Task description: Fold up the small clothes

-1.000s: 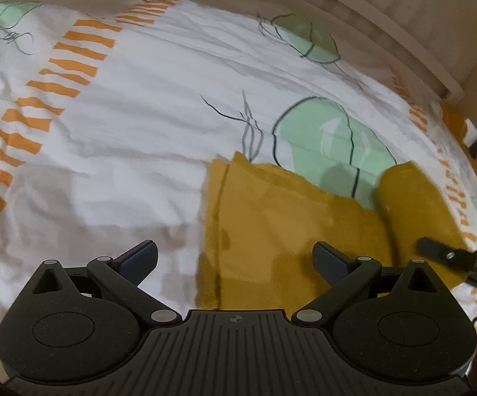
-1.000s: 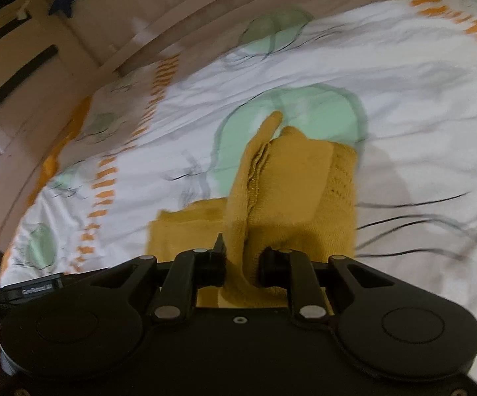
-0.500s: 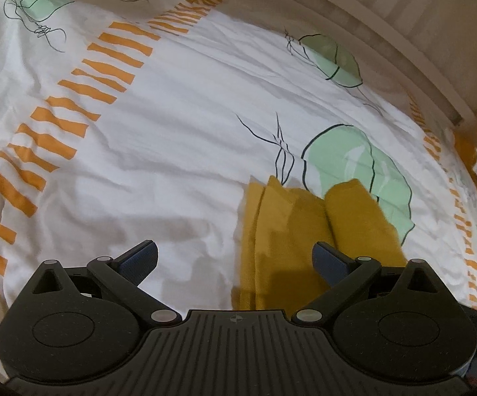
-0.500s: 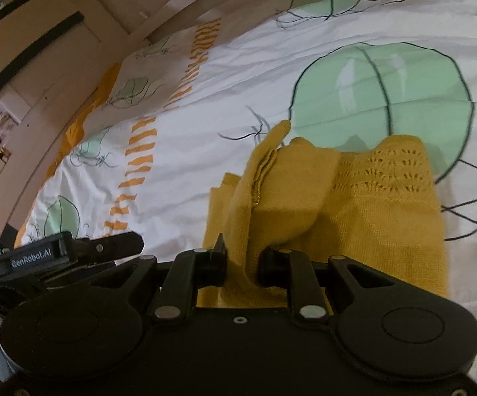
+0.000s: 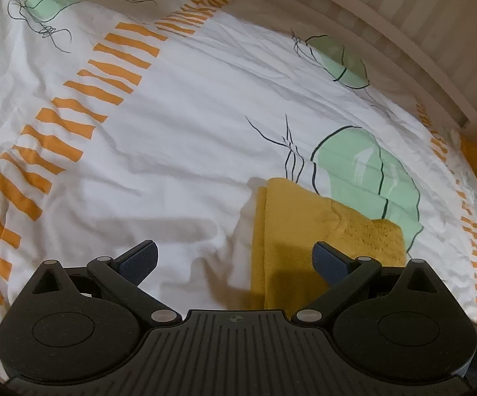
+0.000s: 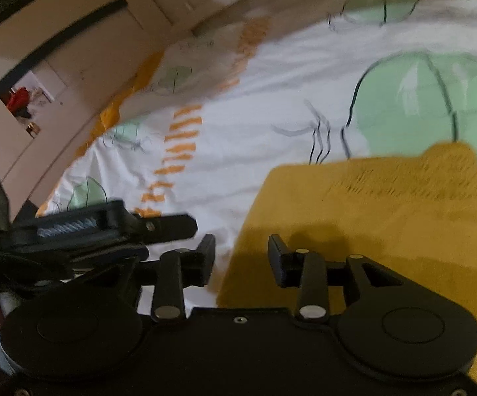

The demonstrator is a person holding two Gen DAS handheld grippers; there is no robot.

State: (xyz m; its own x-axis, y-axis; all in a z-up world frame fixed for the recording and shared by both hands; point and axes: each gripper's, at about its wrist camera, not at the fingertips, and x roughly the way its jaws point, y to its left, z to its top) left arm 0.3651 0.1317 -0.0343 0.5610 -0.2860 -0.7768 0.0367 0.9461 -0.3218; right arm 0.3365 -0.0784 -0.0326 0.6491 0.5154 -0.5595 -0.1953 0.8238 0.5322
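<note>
A: What changed on the right tool?

B: Its jaws have just been opening. A moment ago they pinched a raised fold of the mustard knit garment; now they stand partly apart with nothing between them, and the fold is laid down flat.

A: So the fold is released?

B: Judged yes. The garment lies as a compact rectangle, openwork panel on top, and looks like 1 fold completed. The right pad hovers over its near-left corner; contact cannot be confirmed, as the frame is blurred.

A: Left tool?

B: Wide apart, empty. 1 finger sits over the garment's near part; touching or not, I cannot tell. The other is over bare bedsheet.

A: Where is the garment on the bed?

B: On the white printed sheet, overlapping a green leaf motif, nearer the wooden side rail than the orange-striped band.
</note>
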